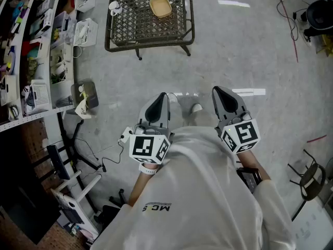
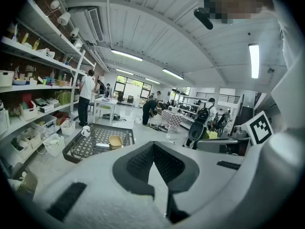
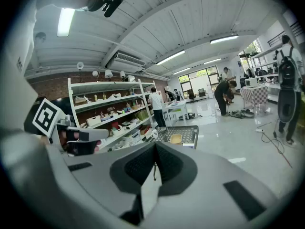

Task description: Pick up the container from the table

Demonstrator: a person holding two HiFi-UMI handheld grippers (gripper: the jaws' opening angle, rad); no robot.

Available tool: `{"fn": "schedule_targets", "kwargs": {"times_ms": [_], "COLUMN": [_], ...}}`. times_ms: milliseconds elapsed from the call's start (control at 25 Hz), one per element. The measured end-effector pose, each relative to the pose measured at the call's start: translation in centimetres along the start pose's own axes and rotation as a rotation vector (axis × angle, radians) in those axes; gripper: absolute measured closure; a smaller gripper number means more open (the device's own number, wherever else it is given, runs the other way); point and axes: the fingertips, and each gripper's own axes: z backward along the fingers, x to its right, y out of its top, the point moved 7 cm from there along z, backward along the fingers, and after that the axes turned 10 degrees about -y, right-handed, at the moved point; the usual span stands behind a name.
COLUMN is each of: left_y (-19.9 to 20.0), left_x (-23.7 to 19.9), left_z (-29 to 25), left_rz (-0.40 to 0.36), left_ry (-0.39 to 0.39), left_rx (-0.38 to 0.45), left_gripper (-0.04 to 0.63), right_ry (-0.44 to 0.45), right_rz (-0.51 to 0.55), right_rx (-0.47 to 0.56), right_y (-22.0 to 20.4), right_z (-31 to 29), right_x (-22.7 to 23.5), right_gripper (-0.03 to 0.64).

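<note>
A shallow tan container (image 1: pixel 161 7) sits on a low black lattice table (image 1: pixel 125 30) far ahead of me, with a white mug (image 1: pixel 114 7) to its left. The left gripper view shows the container (image 2: pixel 115 141) and mug (image 2: pixel 86 131) small on the table (image 2: pixel 81 149). It also appears small and distant in the right gripper view, container (image 3: pixel 176 138) on table (image 3: pixel 187 132). My left gripper (image 1: pixel 163 95) and right gripper (image 1: pixel 215 90) are held close to my body, well short of the table. Both are shut with nothing in them.
Shelves (image 1: pixel 36 51) crowded with bins and small items line the left side. A black stand and cables (image 1: pixel 78 150) lie on the floor at lower left, and a chair (image 1: pixel 309 178) is at lower right. People stand and bend far off (image 2: pixel 87 97).
</note>
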Motion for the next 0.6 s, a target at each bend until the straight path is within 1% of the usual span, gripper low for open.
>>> {"fn": "schedule_targets", "kwargs": {"times_ms": [240,400,600], "left_y": [0.3,0.4,0.9], "left_x": [-1.1,-2.4,-5.3], "left_z": [0.5,1.0,1.6], "left_rz": [-0.001,0.012,0.020], "left_ry": [0.010,-0.005,-0.029], "left_rx": [0.002,0.016,0.042], "left_gripper": [0.583,0.583,0.583], "right_ry": [0.021,-0.014,-0.042], "right_rz": [0.008,0.014,0.039], "right_rx": [-0.001,-0.011,-0.035], "right_y": [0.0,0.4,0.7], "right_z": [-0.4,-1.4,-3.6], "right_x": [-1.3,-2.3,-4.1], "right_gripper": [0.601,0.600,0.600]}}
